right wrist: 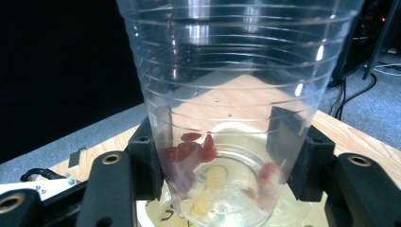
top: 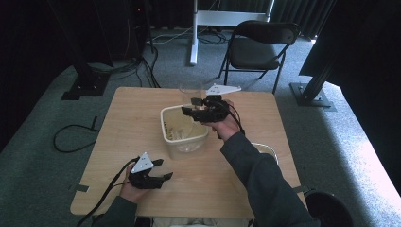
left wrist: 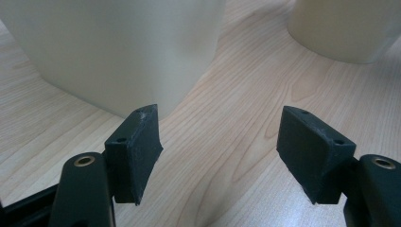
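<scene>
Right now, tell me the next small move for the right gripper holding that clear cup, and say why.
Probably tip the clear plastic cup a little further over the cream tub. The right gripper has the cup between its pads, directly above the tub, and red and yellow bits still cling near the cup's bottom. The left gripper rests open on the table, so it offers no help.

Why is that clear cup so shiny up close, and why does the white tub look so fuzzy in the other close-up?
In the right gripper view, bright glare streaks run across the clear cup, and its ribbed wall warps what lies behind it. In the left gripper view, the white tub sits too near the camera, so it blurs. The high view is dim, its background nearly black.
</scene>
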Action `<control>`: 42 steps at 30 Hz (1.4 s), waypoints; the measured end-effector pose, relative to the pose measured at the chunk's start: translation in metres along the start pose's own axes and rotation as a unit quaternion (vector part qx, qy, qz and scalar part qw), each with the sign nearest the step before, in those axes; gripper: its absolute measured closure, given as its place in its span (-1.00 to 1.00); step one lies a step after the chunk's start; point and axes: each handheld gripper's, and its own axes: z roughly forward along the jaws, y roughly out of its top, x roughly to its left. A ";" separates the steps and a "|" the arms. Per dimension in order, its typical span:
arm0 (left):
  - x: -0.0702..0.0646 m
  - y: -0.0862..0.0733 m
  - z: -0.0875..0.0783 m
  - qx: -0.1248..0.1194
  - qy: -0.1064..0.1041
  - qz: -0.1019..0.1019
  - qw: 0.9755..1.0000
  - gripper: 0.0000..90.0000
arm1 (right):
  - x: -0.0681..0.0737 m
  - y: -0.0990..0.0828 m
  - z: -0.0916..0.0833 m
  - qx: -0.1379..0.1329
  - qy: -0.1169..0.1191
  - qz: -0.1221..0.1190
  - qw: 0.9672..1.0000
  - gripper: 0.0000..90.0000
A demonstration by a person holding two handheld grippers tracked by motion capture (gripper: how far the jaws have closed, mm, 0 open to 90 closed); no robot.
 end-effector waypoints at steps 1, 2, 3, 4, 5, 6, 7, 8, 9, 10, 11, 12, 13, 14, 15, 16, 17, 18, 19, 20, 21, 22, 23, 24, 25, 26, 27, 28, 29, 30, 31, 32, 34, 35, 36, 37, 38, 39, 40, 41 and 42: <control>0.000 0.000 0.000 0.000 0.000 0.000 1.000 -0.30 | 0.001 0.001 0.002 0.002 0.000 0.000 1.000 -0.10; 0.000 0.000 0.000 0.000 0.000 0.001 1.000 -0.30 | 0.001 0.001 0.003 0.002 0.002 -0.001 1.000 -0.10; 0.000 0.000 0.000 0.000 0.000 0.002 1.000 -0.30 | 0.002 0.002 0.005 0.002 0.002 0.000 1.000 -0.10; 0.000 0.000 -0.001 0.000 0.000 0.002 1.000 -0.30 | 0.003 0.002 0.007 0.002 0.003 0.000 1.000 -0.10; 0.001 0.000 -0.001 0.000 0.000 0.002 1.000 -0.30 | 0.003 0.003 0.009 0.003 0.004 -0.001 1.000 -0.10; 0.001 0.000 -0.001 -0.001 0.001 0.002 1.000 -0.30 | 0.004 0.003 0.011 0.003 0.006 -0.002 1.000 -0.10; 0.001 0.000 -0.001 -0.001 0.001 0.002 1.000 -0.30 | 0.005 0.004 0.012 0.005 0.008 -0.002 1.000 -0.10; 0.001 0.000 -0.001 -0.001 0.001 0.002 1.000 -0.30 | 0.006 0.004 0.014 0.004 0.009 -0.003 1.000 -0.10; 0.001 0.000 -0.001 -0.001 0.001 0.001 1.000 -0.30 | 0.007 0.004 0.015 0.005 0.010 -0.004 1.000 -0.10; 0.001 0.000 -0.001 -0.001 0.001 0.002 1.000 -0.30 | 0.008 0.005 0.016 0.006 0.011 -0.003 1.000 -0.10; 0.001 0.000 -0.002 -0.001 0.002 0.002 1.000 -0.30 | 0.008 0.005 0.017 0.007 0.012 -0.004 1.000 -0.10; 0.001 0.000 -0.002 -0.001 0.002 0.002 1.000 -0.30 | 0.008 0.005 0.018 0.007 0.013 -0.005 1.000 -0.10; 0.001 0.000 -0.002 -0.001 0.002 0.001 1.000 -0.30 | 0.008 0.006 0.019 0.008 0.012 -0.004 1.000 -0.10; 0.001 0.000 -0.002 -0.001 0.002 0.001 1.000 -0.30 | 0.009 0.006 0.020 0.009 0.013 -0.003 1.000 -0.10; 0.001 0.000 -0.002 -0.001 0.002 0.001 1.000 -0.30 | 0.009 0.006 0.021 0.010 0.014 -0.003 1.000 -0.11; 0.001 0.000 -0.002 -0.002 0.002 0.001 1.000 -0.30 | 0.009 0.006 0.022 0.012 0.015 -0.003 1.000 -0.11; 0.001 0.000 -0.002 -0.002 0.002 0.001 1.000 -0.30 | 0.009 0.006 0.022 0.012 0.015 -0.003 1.000 -0.11; 0.001 0.000 -0.002 -0.002 0.002 0.001 1.000 -0.30 | 0.009 0.006 0.022 0.013 0.015 -0.003 1.000 -0.11; 0.001 0.000 -0.002 -0.001 0.002 0.001 1.000 -0.30 | 0.009 0.007 0.023 0.015 0.015 -0.003 1.000 -0.12; 0.001 0.000 -0.002 -0.001 0.002 0.002 1.000 -0.30 | 0.009 0.007 0.024 0.015 0.016 -0.002 1.000 -0.12; 0.001 0.000 -0.002 -0.001 0.002 0.002 1.000 -0.30 | 0.009 0.007 0.025 0.015 0.017 -0.003 1.000 -0.12; 0.001 0.000 -0.002 -0.001 0.002 0.001 1.000 -0.30 | 0.009 0.007 0.026 0.016 0.017 -0.002 1.000 -0.12; 0.001 0.000 -0.002 -0.001 0.002 0.001 1.000 -0.30 | 0.009 0.007 0.026 0.016 0.017 -0.001 1.000 -0.12; 0.001 0.000 -0.002 -0.001 0.002 0.001 1.000 -0.30 | 0.009 0.008 0.027 0.017 0.018 -0.001 1.000 -0.12; 0.001 0.000 -0.002 -0.001 0.002 0.002 1.000 -0.30 | 0.009 0.008 0.028 0.017 0.018 -0.001 1.000 -0.12; 0.001 0.000 -0.002 -0.001 0.002 0.001 1.000 -0.30 | 0.009 0.008 0.029 0.019 0.019 0.000 1.000 -0.13; 0.001 0.000 -0.002 -0.001 0.002 0.001 1.000 -0.30 | 0.009 0.009 0.030 0.023 0.020 0.004 1.000 -0.15; 0.001 0.000 -0.002 -0.002 0.002 0.001 1.000 -0.30 | 0.009 0.009 0.032 0.030 0.023 0.008 0.999 -0.23; 0.001 0.000 -0.002 -0.002 0.001 0.001 1.000 -0.30 | 0.009 0.009 0.033 0.033 0.021 0.010 0.999 -0.32; 0.001 0.000 -0.002 -0.002 0.002 0.002 1.000 -0.30 | 0.009 0.009 0.034 0.039 0.021 0.014 0.999 -0.41; 0.001 0.000 -0.002 -0.002 0.002 0.002 1.000 -0.30 | 0.009 0.008 0.036 0.047 0.027 0.019 0.998 -0.45; 0.001 0.000 -0.002 -0.002 0.001 0.002 1.000 -0.30 | 0.009 0.007 0.038 0.053 0.030 0.017 0.998 -0.48; 0.001 0.000 -0.002 -0.002 0.002 0.003 1.000 -0.30 | 0.009 0.006 0.039 0.061 0.026 0.014 0.998 -0.51; 0.001 0.000 -0.002 -0.002 0.002 0.003 1.000 -0.30 | 0.008 0.005 0.040 0.062 0.022 0.014 0.998 -0.54; 0.001 0.000 -0.002 -0.002 0.001 0.002 1.000 -0.30 | 0.008 0.004 0.040 0.063 0.015 0.015 0.998 -0.56; 0.001 0.000 -0.002 -0.002 0.001 0.001 1.000 -0.30 | 0.008 0.004 0.040 0.066 0.012 0.015 0.998 -0.58; 0.001 0.000 -0.002 -0.002 0.001 0.001 1.000 -0.30 | 0.008 0.004 0.040 0.071 0.006 0.014 0.997 -0.65; 0.001 0.000 -0.002 -0.002 0.001 0.001 1.000 -0.30 | 0.008 0.004 0.040 0.073 0.001 0.011 0.997 -0.67; 0.001 0.000 -0.001 -0.002 0.001 0.002 1.000 -0.30 | 0.008 0.005 0.040 0.076 0.006 0.013 0.997 -0.67; 0.001 0.000 -0.001 -0.001 0.000 0.002 1.000 -0.30 | 0.007 0.004 0.041 0.079 0.012 0.013 0.997 -0.70; 0.000 0.000 -0.001 -0.001 0.000 0.003 1.000 -0.30 | 0.008 0.004 0.042 0.083 0.003 0.011 0.997 -0.71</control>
